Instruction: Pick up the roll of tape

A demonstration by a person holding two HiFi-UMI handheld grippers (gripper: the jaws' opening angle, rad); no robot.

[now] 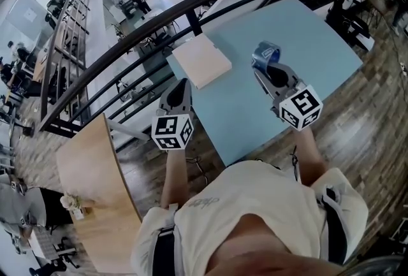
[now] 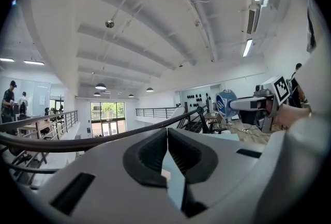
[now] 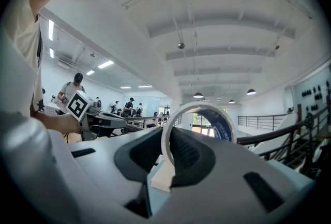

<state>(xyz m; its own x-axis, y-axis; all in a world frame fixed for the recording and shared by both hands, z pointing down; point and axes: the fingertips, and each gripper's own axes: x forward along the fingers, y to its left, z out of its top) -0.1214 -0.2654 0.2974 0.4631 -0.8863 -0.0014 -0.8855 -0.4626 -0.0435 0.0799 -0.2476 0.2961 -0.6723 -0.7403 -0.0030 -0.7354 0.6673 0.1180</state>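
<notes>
Gripping the roll of tape (image 1: pixel 262 51) upright between its pads, my right claw (image 1: pixel 273 71) holds it above the blue worktop (image 1: pixel 306 39); to its left my left claw (image 1: pixel 180 85) hovers clenched, empty, beside a pale board (image 1: pixel 202 60).

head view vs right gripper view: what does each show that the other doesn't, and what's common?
Head view only: the marker cube on the right gripper, the person's torso, and the wooden table at lower left.

Right gripper view only: a close look at the right gripper's jaws clamped on the wall of the tape roll, with its ring standing up above them, and the ceiling lamps.

Both: the tape roll in the right gripper, the left gripper with its marker cube, and the black railing.
</notes>
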